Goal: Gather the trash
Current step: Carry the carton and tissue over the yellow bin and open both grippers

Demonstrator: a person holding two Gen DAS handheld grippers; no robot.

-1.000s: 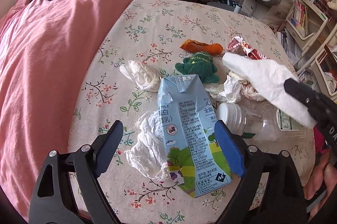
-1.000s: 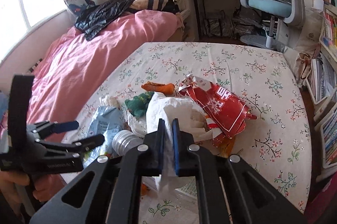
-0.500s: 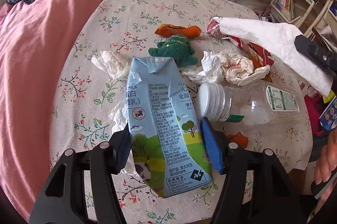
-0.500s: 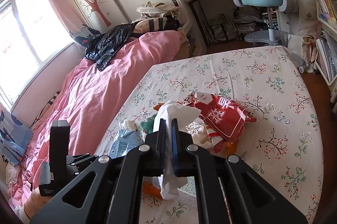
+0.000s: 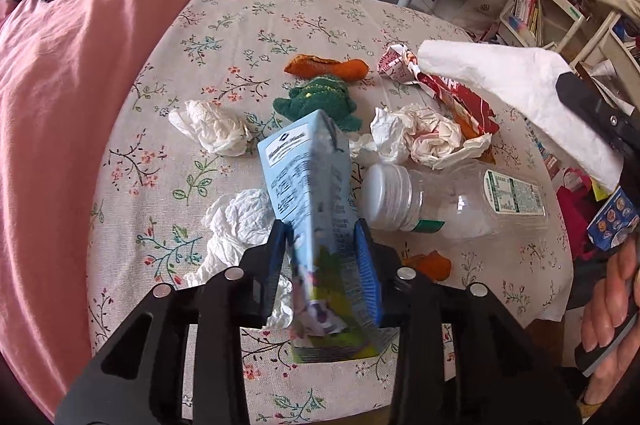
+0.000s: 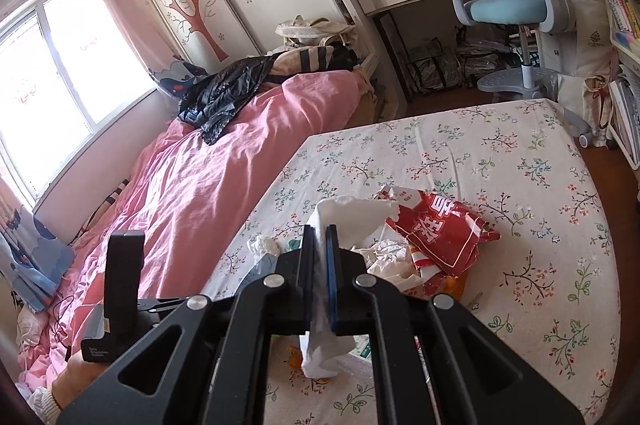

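— So, what does the left gripper (image 5: 326,267) have?

— Its two fingers are pressed against the sides of a light-blue milk carton (image 5: 316,221), a printed cardboard box with a creased gable top, tilted up off the table (image 5: 224,37) near the near edge. It looks slightly dented.

— And the right gripper (image 6: 320,283)?

— Pinched narrow on a white paper tissue (image 6: 340,221), soft and crinkled, held up above the pile; a flap hangs below the fingers and the rest sticks out ahead.

— What lies on the floral cloth?

— I count three crumpled white tissues: one (image 5: 214,125) toward the left edge, one (image 5: 240,225) just left of the carton, one (image 5: 424,137) stained pinkish in the middle. A clear plastic bottle (image 5: 452,203) with a ribbed white cap lies on its side just right of the carton. Behind it is a red crinkled snack bag (image 5: 452,93), glossy foil, torn open.

— Anything soft?

— A green knitted toy (image 5: 320,101) and an orange fabric piece (image 5: 326,67) behind it, toward the centre. One more small orange scrap (image 5: 430,263) sits near the near edge, below the bottle; what it is, I cannot tell.

— Beside the table?

— A pink quilt (image 6: 208,185) along its left edge.
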